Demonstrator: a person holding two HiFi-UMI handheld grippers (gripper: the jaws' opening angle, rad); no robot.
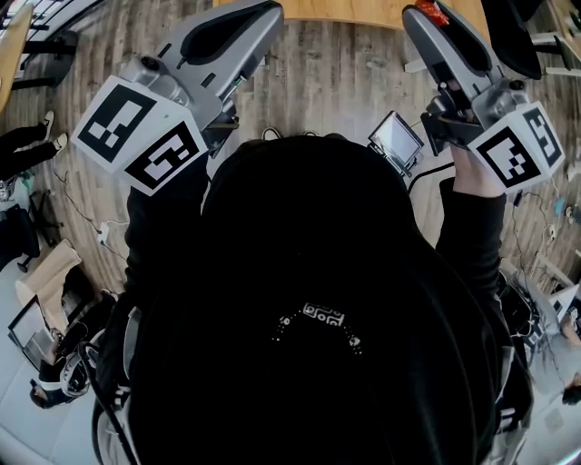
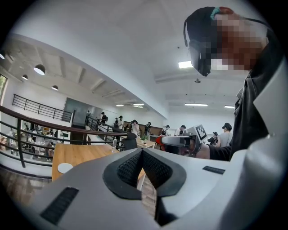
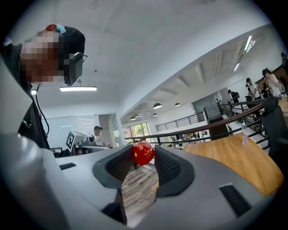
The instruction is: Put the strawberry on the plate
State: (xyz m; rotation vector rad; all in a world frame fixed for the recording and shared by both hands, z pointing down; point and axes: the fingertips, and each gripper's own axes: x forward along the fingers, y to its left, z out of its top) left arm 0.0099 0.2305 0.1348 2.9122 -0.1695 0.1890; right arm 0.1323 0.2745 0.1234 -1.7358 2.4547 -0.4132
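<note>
A red strawberry [image 3: 143,153] sits pinched between the tips of my right gripper [image 3: 143,157], which is held up level in the air. In the head view the strawberry [image 1: 434,12] shows at the end of the right gripper [image 1: 425,14], over the near edge of the wooden table [image 1: 363,9]. My left gripper [image 2: 141,153] is shut with its pads meeting and nothing between them; the head view has the left gripper [image 1: 265,11] raised at the upper left. A small white plate [image 2: 65,168] lies on the wooden table [image 2: 85,153], off to the left.
A dark railing [image 2: 40,123] runs behind the table, with people standing in the hall beyond. A black chair [image 2: 129,141] stands at the table's far side. A small screen [image 1: 396,140] and cables lie on the plank floor [image 1: 327,82] below me.
</note>
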